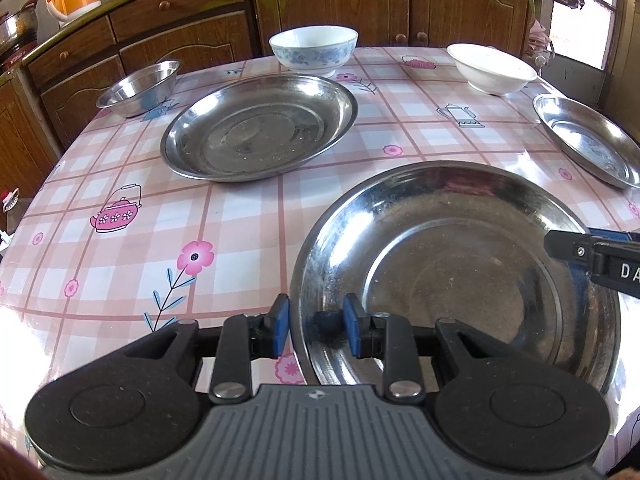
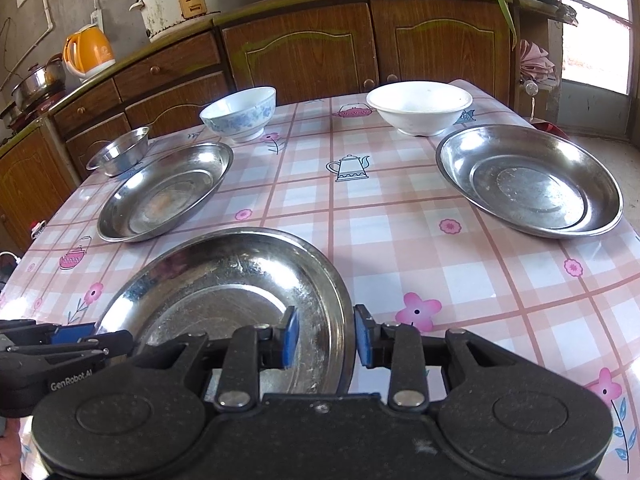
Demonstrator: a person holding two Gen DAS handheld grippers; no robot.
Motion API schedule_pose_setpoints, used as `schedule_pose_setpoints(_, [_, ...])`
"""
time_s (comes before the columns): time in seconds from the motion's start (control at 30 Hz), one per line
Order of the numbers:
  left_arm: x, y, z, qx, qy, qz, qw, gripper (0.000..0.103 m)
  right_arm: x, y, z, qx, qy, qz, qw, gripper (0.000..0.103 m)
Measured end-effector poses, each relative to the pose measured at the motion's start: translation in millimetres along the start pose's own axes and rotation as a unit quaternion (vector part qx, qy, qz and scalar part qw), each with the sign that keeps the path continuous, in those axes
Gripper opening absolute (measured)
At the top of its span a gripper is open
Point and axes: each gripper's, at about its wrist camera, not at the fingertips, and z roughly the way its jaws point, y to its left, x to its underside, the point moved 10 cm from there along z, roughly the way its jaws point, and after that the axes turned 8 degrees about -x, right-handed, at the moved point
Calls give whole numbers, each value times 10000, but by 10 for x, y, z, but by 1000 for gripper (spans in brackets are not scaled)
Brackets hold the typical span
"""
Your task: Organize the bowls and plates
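Fingers of the left gripper (image 1: 316,322) and right gripper (image 2: 326,336) straddled the near plate's (image 1: 452,280) rim unclenched; lifting now risked slipping.

Bowls (image 2: 239,113) behind plates (image 2: 224,280) on table (image 2: 400,208)

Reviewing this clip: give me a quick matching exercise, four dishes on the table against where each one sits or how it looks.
1 nearest steel plate
2 floral bowl
3 white bowl
4 small steel bowl

A far left corner of the table
B plain white, far right
C blue flower pattern, far middle
D rim between the pads of both grippers

Pairs: 1-D, 2-C, 3-B, 4-A
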Motion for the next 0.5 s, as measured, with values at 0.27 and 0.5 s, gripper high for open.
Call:
schedule_pose_setpoints(0.27, [2,16,-13,-11,10,-76,10000,40,-27,-46,-45,63,-123,69,9999,43])
schedule_pose_setpoints(0.5, [-14,86,-79,12,0,-221,9998,50,-55,-136,-128,187,-288,204,9992,48])
